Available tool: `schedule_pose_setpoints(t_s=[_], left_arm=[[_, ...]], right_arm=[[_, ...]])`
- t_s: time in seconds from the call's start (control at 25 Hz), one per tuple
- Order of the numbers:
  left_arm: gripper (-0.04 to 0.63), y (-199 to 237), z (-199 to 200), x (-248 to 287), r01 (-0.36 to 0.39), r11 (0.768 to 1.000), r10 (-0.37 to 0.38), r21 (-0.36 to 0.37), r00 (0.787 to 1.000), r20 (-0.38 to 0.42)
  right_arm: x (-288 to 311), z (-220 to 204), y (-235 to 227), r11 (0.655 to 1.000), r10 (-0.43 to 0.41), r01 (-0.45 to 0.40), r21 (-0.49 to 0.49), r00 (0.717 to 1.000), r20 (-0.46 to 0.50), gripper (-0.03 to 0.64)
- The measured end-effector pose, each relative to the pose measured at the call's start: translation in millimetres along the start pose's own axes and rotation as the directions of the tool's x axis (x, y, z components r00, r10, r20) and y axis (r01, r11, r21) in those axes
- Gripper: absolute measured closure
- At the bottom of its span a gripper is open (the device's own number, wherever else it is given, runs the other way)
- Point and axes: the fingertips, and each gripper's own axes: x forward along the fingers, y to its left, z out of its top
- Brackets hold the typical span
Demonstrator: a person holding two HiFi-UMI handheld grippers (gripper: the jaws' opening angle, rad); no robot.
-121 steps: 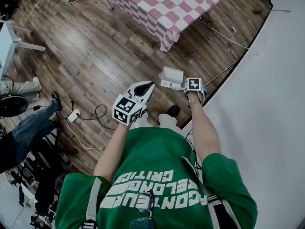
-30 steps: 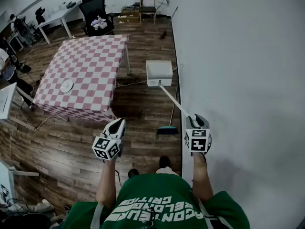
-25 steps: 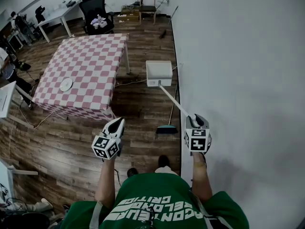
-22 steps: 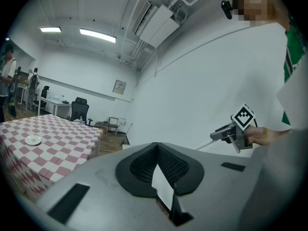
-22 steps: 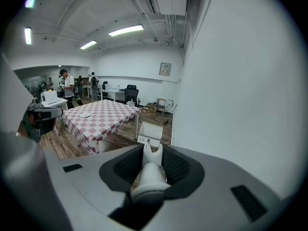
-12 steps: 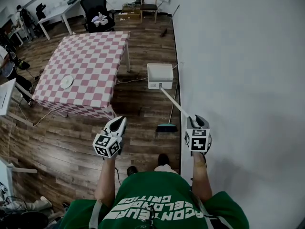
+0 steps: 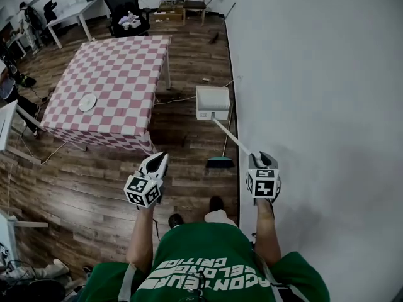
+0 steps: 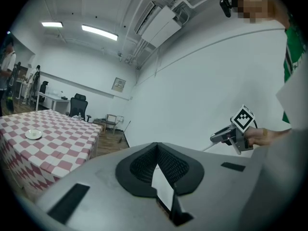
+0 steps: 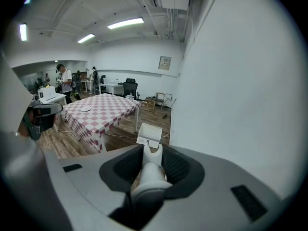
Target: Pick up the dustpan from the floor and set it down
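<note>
The white dustpan hangs out ahead at the end of its long white handle, over the wooden floor beside the wall. My right gripper is shut on the near end of that handle. In the right gripper view the handle runs out between the pads to the dustpan. My left gripper is held level to the left, apart from the dustpan. Its pads meet at the tip with nothing between them. The left gripper view also catches my right gripper.
A teal-headed broom stands on the floor by the white wall, just under the dustpan handle. A table with a pink-checked cloth and a small white plate stands to the left. Chairs and desks are farther back.
Since several seconds ago the view has swung round to face along the wall. Over the last second the dustpan has drifted nearer in the picture, still in my right gripper.
</note>
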Motion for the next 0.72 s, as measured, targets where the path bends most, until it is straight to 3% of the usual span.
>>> schedule_pose_setpoints(t_s=[0.32, 0.72], left_arm=[[0.592, 4.6, -27.4, -39.6, 0.061, 0.998, -0.061, -0.011, 0.998, -0.032], [0.592, -20.0, -60.7, -63.0, 0.170, 0.985, -0.173, -0.036, 0.979, -0.110]], right_arm=[[-31.6, -41.1, 35.5, 0.999, -0.037, 0.038, 0.037, 0.999, -0.036, 0.494], [-85.3, -105.8, 59.5, 0.992, -0.086, 0.095, 0.082, 0.990, -0.110, 0.494]])
